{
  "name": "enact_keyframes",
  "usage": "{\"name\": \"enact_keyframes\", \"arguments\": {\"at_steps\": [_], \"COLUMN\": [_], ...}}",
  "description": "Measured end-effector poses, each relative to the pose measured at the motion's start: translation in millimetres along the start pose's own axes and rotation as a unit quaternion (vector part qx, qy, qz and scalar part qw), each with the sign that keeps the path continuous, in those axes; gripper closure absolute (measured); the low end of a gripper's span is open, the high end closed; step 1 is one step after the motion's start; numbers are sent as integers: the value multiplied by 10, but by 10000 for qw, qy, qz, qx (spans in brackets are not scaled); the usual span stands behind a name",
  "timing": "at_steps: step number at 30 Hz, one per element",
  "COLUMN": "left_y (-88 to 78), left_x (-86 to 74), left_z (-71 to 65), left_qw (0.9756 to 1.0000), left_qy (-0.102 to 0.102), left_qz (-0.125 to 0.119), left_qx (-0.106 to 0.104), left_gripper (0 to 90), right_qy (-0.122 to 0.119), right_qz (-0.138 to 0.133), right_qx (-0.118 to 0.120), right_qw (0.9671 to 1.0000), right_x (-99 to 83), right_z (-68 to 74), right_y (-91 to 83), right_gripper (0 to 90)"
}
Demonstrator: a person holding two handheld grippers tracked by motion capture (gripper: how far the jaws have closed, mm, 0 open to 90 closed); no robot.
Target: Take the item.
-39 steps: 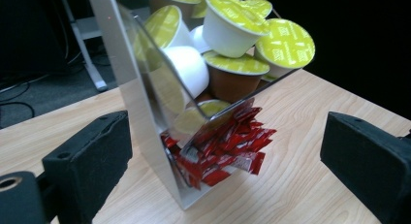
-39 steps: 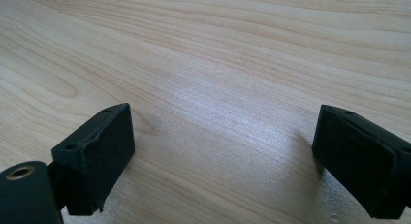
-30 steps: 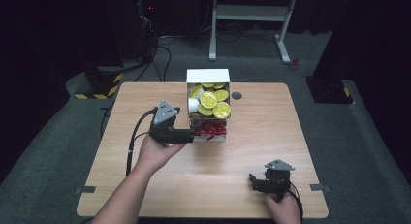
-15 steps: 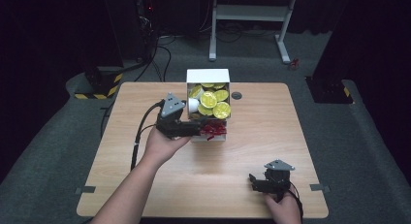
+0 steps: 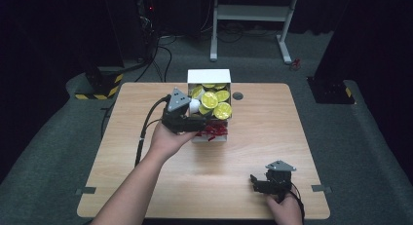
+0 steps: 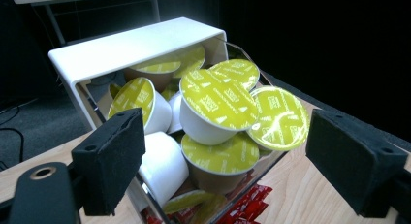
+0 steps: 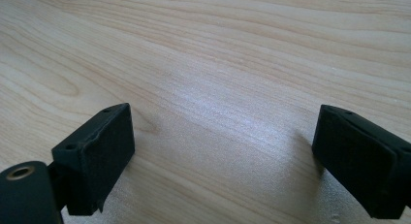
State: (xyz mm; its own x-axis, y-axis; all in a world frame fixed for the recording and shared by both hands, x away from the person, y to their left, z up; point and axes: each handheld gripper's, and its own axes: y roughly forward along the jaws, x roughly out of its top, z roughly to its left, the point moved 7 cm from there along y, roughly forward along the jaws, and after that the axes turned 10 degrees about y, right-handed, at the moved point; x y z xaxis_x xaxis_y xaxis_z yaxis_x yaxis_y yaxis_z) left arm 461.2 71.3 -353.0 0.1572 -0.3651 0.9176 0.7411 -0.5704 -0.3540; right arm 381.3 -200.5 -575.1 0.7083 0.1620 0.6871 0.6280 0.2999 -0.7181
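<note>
In the left gripper view, the left gripper (image 6: pixel 225 156) is cut off at the bottom edge of the frame, and its right pad runs off the lower right corner. The white box (image 6: pixel 131 42) hides the back rows of its yellow-lidded cups (image 6: pixel 220 100) under its top. The print on the lids is too small to read. The red packets (image 6: pixel 247 207) at the bottom centre are cut by the frame's edge and partly covered by the cups.

In the high view, the right hand (image 5: pixel 285 210) is cut off at the bottom edge, and the left gripper's tips are lost against the box front.

In the right gripper view, the right gripper (image 7: pixel 223 161) has both pads cut by the lower edge.
</note>
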Motion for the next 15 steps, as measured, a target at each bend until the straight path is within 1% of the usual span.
{"name": "enact_keyframes", "arguments": {"at_steps": [7, 9, 15], "left_y": [51, 68, 139], "left_x": [64, 76, 107], "left_z": [27, 35, 25], "left_qw": [10000, 10000, 10000], "left_qy": [-14, 46, 83], "left_qz": [-33, -5, 45], "left_qx": [12, 29, -1], "left_gripper": [146, 147, 150], "right_qy": [15, 15, 15], "right_qz": [5, 5, 5], "right_qx": [-1, -2, -2], "right_qw": [10000, 10000, 10000], "right_x": [-3, -3, -3], "right_z": [2, 2, 2], "right_y": [-2, -3, -3], "right_gripper": [80, 80, 80]}}
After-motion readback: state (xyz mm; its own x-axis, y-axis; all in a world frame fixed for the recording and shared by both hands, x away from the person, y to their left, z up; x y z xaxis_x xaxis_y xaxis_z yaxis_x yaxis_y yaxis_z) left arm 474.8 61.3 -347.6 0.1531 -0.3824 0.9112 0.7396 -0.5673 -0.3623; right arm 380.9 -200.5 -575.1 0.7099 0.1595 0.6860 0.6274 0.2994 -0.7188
